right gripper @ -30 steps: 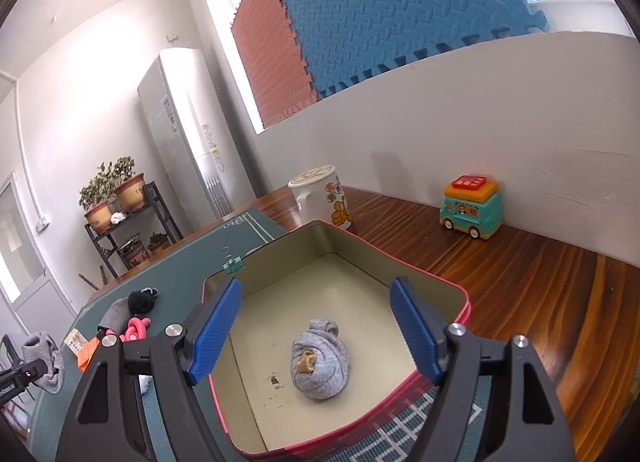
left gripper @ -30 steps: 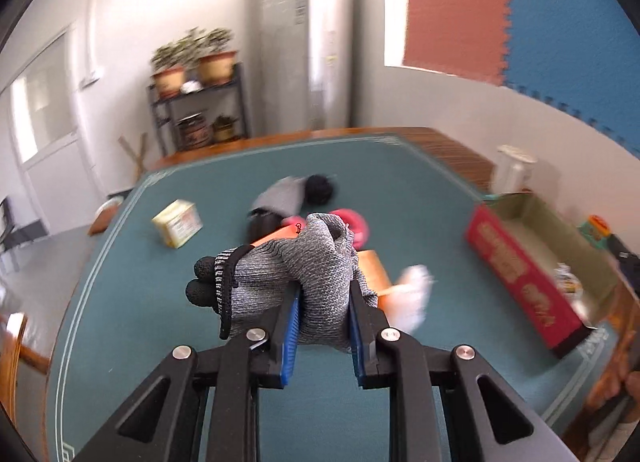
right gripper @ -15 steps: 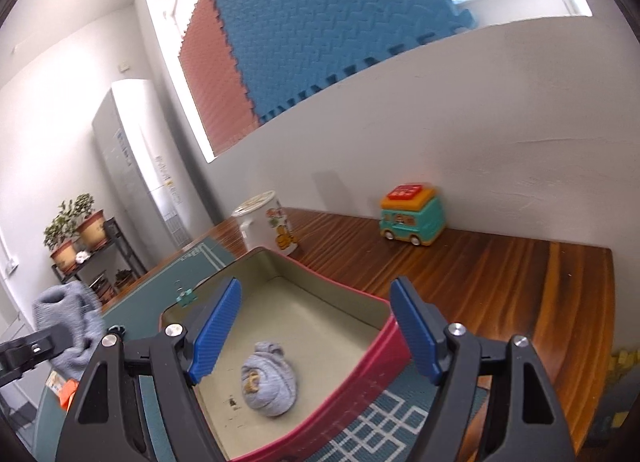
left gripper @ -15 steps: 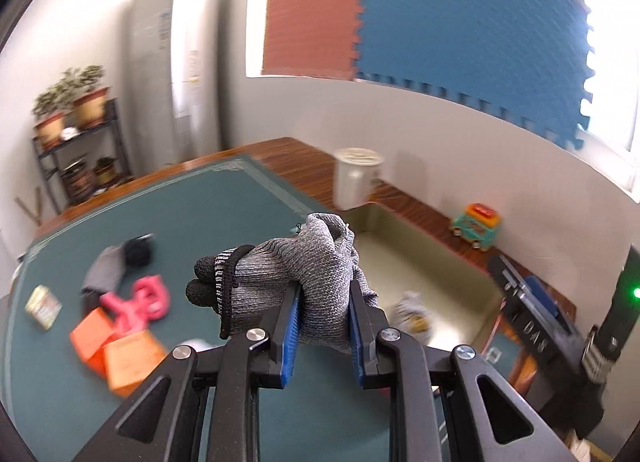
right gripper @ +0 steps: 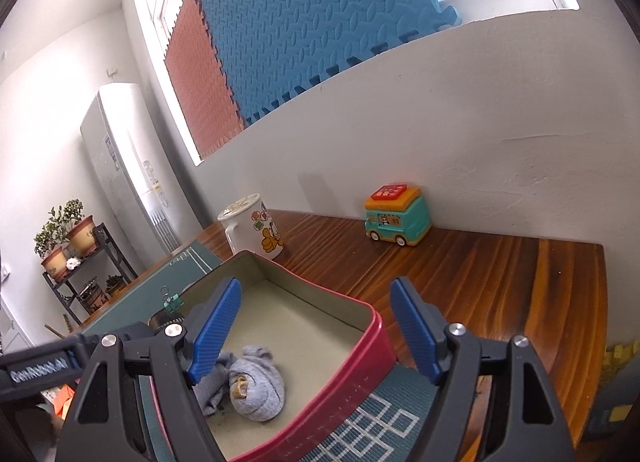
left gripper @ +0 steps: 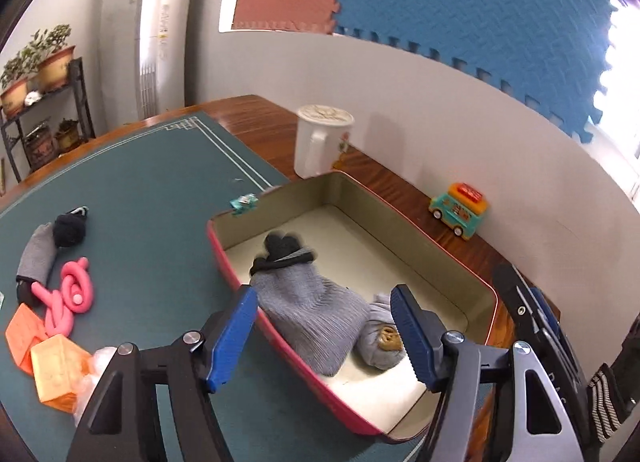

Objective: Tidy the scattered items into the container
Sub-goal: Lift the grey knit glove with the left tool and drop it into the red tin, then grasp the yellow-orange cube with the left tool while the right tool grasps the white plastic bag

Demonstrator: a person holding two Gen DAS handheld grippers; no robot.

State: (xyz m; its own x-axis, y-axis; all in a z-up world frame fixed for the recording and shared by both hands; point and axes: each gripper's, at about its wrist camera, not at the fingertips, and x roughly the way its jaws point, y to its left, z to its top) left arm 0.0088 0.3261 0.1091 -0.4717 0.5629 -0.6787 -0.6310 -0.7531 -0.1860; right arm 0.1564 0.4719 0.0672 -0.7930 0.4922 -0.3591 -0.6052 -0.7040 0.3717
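Note:
The red tin box (left gripper: 232, 262) with a beige inside stands at the table's right end. A grey glove with black fingertips (left gripper: 308, 302) lies inside it against the near wall, beside a rolled grey sock (left gripper: 380, 342). My left gripper (left gripper: 324, 338) hovers over the box's near edge, jaws opening, pads clear of the glove. My right gripper (right gripper: 316, 330) is open over the box (right gripper: 360, 358) with nothing between its fingers; the rolled sock (right gripper: 256, 386) shows below it. On the green mat remain a grey-black sock (left gripper: 44, 250), a pink twisted toy (left gripper: 68, 294) and orange boxes (left gripper: 52, 362).
A white mug (left gripper: 320, 142) stands behind the box, and a small teal binder clip (left gripper: 244, 204) lies at its far left corner. A teal-orange toy bus (left gripper: 460, 210) sits by the wall on the wood tabletop. A shelf with plants (left gripper: 40, 94) stands beyond the table.
My left gripper swung right from the mat to the box and let go of the grey glove, which now lies in the box. The right gripper stayed open and turned slightly.

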